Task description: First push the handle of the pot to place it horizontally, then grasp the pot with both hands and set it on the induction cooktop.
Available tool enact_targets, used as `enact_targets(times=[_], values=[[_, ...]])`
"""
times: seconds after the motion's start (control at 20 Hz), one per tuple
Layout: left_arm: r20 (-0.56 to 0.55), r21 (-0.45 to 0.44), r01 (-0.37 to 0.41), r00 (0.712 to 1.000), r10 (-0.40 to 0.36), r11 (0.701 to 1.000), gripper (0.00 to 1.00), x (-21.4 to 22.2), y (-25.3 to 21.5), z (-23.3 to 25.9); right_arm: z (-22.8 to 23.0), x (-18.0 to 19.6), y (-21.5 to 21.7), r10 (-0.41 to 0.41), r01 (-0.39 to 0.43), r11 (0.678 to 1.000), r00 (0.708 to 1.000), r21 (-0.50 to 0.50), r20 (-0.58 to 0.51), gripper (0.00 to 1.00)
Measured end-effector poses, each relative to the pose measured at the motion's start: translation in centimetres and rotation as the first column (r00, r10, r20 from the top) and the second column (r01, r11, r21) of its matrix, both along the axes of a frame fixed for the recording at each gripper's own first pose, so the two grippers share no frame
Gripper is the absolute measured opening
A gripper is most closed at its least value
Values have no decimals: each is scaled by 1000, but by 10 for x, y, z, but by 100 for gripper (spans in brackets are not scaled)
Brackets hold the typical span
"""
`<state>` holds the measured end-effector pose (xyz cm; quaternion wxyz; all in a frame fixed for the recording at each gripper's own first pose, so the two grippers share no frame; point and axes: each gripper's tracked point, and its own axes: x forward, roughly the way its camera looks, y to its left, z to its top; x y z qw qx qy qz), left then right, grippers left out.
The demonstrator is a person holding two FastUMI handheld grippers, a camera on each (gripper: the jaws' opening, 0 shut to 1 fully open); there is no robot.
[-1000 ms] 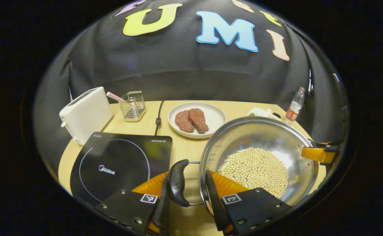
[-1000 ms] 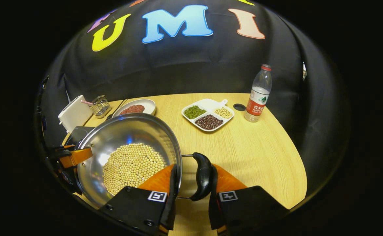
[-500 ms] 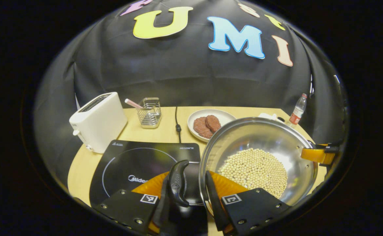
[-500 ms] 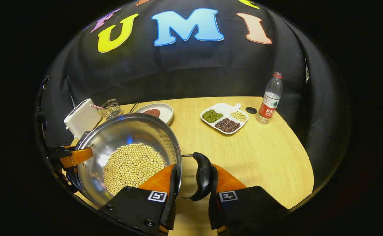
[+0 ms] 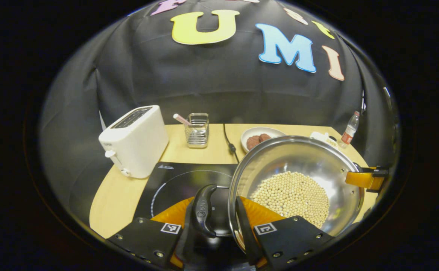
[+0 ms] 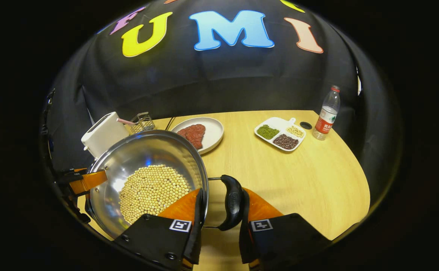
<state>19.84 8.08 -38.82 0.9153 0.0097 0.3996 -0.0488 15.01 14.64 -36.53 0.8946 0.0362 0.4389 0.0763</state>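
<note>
Wooden table (image 6: 298,177), black cloth wall behind. Pot (image 5: 309,165) of soybeans held above induction cooktop (image 5: 178,180), toaster (image 5: 134,141) at 10 o'clock. Left gripper (image 5: 219,226) and right gripper (image 6: 219,226) each pinching 1 pot handle.

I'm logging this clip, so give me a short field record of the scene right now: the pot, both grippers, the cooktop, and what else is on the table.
pot: steel pot holding pale beans, carried by its two side handles
left gripper: around left handle
right gripper: around right handle
cooktop: black, under the pot's left edge
table: toaster, wire basket, plate of meat, divided bean tray, bottle
</note>
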Motion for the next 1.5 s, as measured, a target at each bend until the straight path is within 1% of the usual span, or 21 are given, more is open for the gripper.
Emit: enact_targets(times=[0.05,0.1,0.15,0.25,0.3,0.35,0.4,0.45,0.55,0.6,0.7,0.75,0.8,0.9,0.95,1.0,1.1,1.2,1.25,1.4,1.5], values=[[-2,3,-5,1000,5,1000,58,0,10,-1,0,0,10,5,-5,1000,1000,5,-1,40],[-1,6,-11,1000,11,1000,55,0,20,0,0,-1,18,9,-9,1000,1000,9,-1,39],[-1,8,-16,1000,16,1000,58,-2,30,1,-1,0,27,12,-12,1000,1000,13,0,39],[2,14,-23,1000,23,1000,55,-1,47,0,-1,-2,44,17,-17,1000,1000,20,0,39],[2,16,-25,1000,25,1000,58,0,56,-1,-3,-3,51,18,-18,1000,1000,23,-2,43],[2,18,-28,1000,28,999,55,0,64,-2,-3,-3,60,21,-21,999,1000,25,-3,39],[4,19,-33,999,33,999,58,1,72,-2,-5,-3,66,21,-21,999,1000,29,-5,40],[6,20,-37,999,37,999,53,2,80,-4,-6,-3,73,22,-21,999,1000,32,-6,39],[4,22,-41,999,41,999,55,3,95,-7,-8,-2,87,22,-22,999,1000,34,-6,43],[0,23,-41,999,41,999,53,6,104,-9,-10,-2,94,21,-20,999,1000,36,-10,39],[-3,31,-36,999,36,999,58,11,117,-14,-15,-4,106,14,-13,999,1000,43,-24,39],[-3,36,-30,1000,31,999,55,14,122,-15,-15,-3,112,10,-9,999,1000,46,-27,39],[-2,39,-25,1000,25,999,55,17,127,-14,-16,-2,116,3,-2,999,1000,47,-29,39],[-1,41,-18,1000,18,999,55,25,136,-15,-17,0,124,-1,3,999,1000,47,-26,46],[0,44,-15,1000,15,999,58,26,139,-16,-18,0,128,-3,5,999,1000,48,-29,43],[0,44,-12,1000,12,999,55,27,143,-16,-18,1,131,-5,6,999,1000,48,-27,39],[-5,36,-16,1000,16,999,58,27,149,-21,-16,3,135,-1,2,999,1000,41,-20,43],[-7,25,-25,1000,25,999,57,26,154,-23,-16,4,139,1,0,999,1000,37,-13,43],[-8,22,-27,1000,27,999,56,27,155,-25,-16,5,140,0,1,999,1000,37,-14,39],[-13,19,-23,1000,23,1000,58,29,157,-32,-17,7,143,-2,3,999,1000,37,-18,40],[-11,16,-19,1000,19,1000,53,29,158,-32,-18,8,143,-5,6,999,1000,39,-17,41]])
